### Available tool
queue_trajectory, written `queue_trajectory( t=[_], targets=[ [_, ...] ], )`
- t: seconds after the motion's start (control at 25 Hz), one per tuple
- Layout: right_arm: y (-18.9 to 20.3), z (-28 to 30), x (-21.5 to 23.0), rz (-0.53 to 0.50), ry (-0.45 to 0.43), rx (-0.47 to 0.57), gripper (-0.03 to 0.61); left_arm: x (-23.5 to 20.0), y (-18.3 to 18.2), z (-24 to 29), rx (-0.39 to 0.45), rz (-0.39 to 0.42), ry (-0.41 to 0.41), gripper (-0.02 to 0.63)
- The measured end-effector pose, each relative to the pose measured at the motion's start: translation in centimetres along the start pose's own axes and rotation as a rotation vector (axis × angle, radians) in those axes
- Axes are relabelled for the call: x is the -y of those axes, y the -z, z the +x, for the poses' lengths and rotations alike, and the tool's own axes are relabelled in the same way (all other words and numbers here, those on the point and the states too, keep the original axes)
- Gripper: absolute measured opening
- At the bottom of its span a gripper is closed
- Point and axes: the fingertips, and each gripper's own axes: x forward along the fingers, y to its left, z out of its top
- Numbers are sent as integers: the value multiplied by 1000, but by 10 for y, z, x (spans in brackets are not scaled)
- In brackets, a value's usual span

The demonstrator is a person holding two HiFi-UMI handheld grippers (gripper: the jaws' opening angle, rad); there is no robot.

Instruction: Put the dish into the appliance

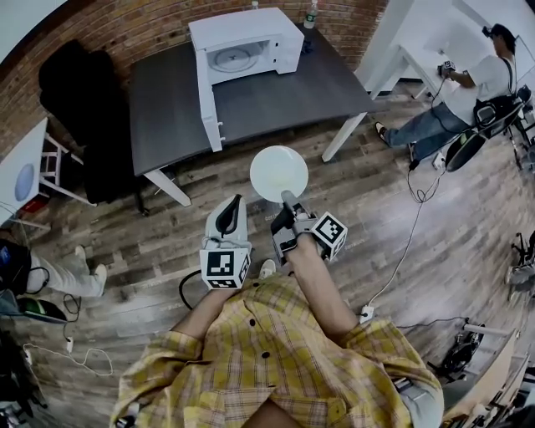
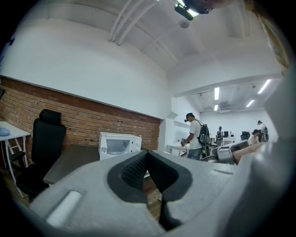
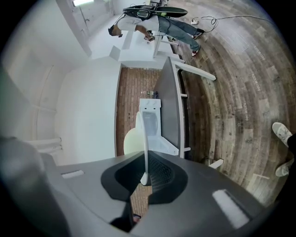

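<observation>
Right claw clamped on plate rim, left claw closed, empty; plate probably stiff, light, slick, breakable, so keep rim pinch.

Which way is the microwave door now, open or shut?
Open. The door stands out over the table, and the turntable inside the microwave shows.

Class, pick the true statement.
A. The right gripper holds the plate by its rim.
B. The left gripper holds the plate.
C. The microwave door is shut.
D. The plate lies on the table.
A: the right gripper clamps the rim of the white plate in mid-air.
</observation>
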Motion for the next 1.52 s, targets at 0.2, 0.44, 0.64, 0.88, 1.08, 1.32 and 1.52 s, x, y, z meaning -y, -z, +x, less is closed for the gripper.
queue_trajectory(
  t=[0.2, 0.44, 0.64, 0.88, 1.08, 1.32, 1.52],
  targets=[
    [-17, 17, 1, -11, 9, -34, 14, 3, 1, 21, 4, 7, -29, -2],
    [-29, 26, 0, -26, 6, -63, 14, 7, 1, 30, 2, 11, -65, -2],
    [-27, 43, 0, -26, 14, -76, 14, 1, 3, 41, -9, 2, -82, -2],
    [-37, 73, 3, -27, 24, -84, 14, -13, 7, 72, -16, 5, -86, -2],
    [-48, 112, 3, -31, 33, -90, 15, -36, 7, 108, -19, -1, -80, -2],
    [-67, 166, -6, -46, 42, -99, 15, -64, -9, 170, 4, -27, -77, -2],
    [-81, 207, -21, -54, 32, -109, 15, -82, -24, 212, 12, -33, -67, -2]
  ],
)
